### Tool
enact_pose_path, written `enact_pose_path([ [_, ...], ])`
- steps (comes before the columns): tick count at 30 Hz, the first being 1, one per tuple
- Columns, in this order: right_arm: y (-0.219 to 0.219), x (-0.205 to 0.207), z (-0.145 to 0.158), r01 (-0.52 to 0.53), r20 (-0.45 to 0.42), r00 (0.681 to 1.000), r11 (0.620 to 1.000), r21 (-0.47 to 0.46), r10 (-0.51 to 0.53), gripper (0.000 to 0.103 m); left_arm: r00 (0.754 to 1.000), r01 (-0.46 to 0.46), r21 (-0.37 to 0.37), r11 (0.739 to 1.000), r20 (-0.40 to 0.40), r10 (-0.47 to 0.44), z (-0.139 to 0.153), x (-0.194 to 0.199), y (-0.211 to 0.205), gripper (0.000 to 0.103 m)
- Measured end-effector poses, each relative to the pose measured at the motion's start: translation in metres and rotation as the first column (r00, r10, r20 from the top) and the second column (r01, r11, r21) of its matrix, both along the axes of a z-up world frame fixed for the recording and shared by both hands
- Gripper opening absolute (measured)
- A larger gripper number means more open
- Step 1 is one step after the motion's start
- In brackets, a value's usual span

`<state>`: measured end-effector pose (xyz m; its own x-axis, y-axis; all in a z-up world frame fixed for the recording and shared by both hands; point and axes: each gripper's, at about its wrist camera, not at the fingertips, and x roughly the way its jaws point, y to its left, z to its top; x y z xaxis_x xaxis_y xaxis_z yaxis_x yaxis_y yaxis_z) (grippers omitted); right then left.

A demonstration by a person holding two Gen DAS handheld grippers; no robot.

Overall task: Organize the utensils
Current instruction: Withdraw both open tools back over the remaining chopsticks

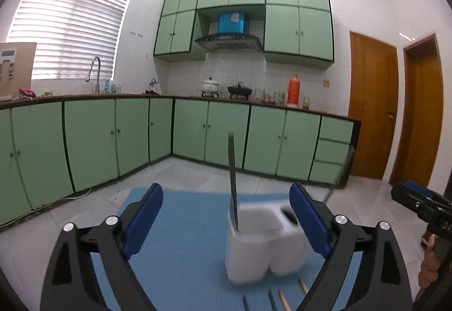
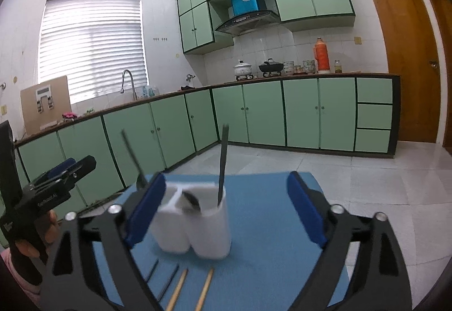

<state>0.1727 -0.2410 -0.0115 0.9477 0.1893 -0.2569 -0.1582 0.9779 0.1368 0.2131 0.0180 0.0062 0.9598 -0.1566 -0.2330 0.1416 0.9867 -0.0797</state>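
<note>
A: Status?
B: Both claws, left claw (image 1: 228, 222) and right claw (image 2: 224, 208), spread, empty. Utensil (image 2: 221, 167) stands in white holder (image 2: 195, 226).
A: Next?
B: I'd judge chopsticks (image 2: 176, 294) on the blue mat (image 2: 268, 240), low grasp.

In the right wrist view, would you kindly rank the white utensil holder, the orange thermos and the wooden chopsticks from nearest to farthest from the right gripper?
1. Wooden chopsticks: flat on the blue mat, low between the right gripper fingers.
2. White utensil holder: upright just beyond them, left of centre.
3. Orange thermos: far across the room on the back counter, upper right.
</note>
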Motion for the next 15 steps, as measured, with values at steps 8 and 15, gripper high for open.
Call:
enact_pose_path([
  [8,0.011,-0.055,-0.037,-0.005,-0.059,0.998,0.999,-0.034,0.003,0.09,0.997,0.013,0.052,0.999,-0.074,-0.009,-0.043,-0.056,-0.003,0.092],
  [15,0.019,-0.096,-0.064,0.003,-0.131,0.991,1.0,-0.022,-0.006,0.09,0.985,0.002,0.05,0.999,-0.175,0.006,-0.072,-0.098,0.001,0.092],
])
